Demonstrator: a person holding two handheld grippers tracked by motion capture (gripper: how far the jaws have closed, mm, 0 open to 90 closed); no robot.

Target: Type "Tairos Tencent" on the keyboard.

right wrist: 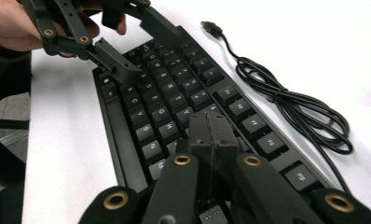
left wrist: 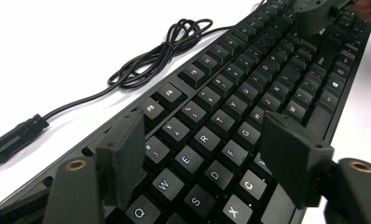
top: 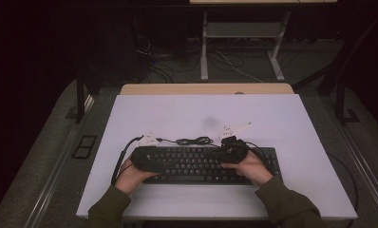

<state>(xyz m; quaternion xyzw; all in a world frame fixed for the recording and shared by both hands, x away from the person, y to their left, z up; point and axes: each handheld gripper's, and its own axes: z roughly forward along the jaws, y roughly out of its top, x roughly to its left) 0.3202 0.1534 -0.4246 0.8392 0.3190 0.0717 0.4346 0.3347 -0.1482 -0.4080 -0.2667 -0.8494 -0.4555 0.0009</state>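
Keyboard (left wrist: 249, 93) lies under both grippers (left (left wrist: 202, 154) open, right (right wrist: 213, 133) closed).

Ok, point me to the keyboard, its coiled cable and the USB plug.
keyboard (top: 196, 164), high view, middle key rows.
coiled cable (left wrist: 160, 53), left gripper view, the bundled loops.
USB plug (right wrist: 211, 27), right gripper view, plug body.

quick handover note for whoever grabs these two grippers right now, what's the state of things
Left gripper: jaws open, hovering over the letter keys at the keyboard's left end, nothing between them.
Right gripper: jaws shut together, empty, tip down at the keys near the right end.
Keyboard lies flat at the near edge of the white table; its cable sits loosely coiled behind it, plug unconnected.
Done: both grippers are at the keys.
Left: likely key pressing; unclear which keys remain.
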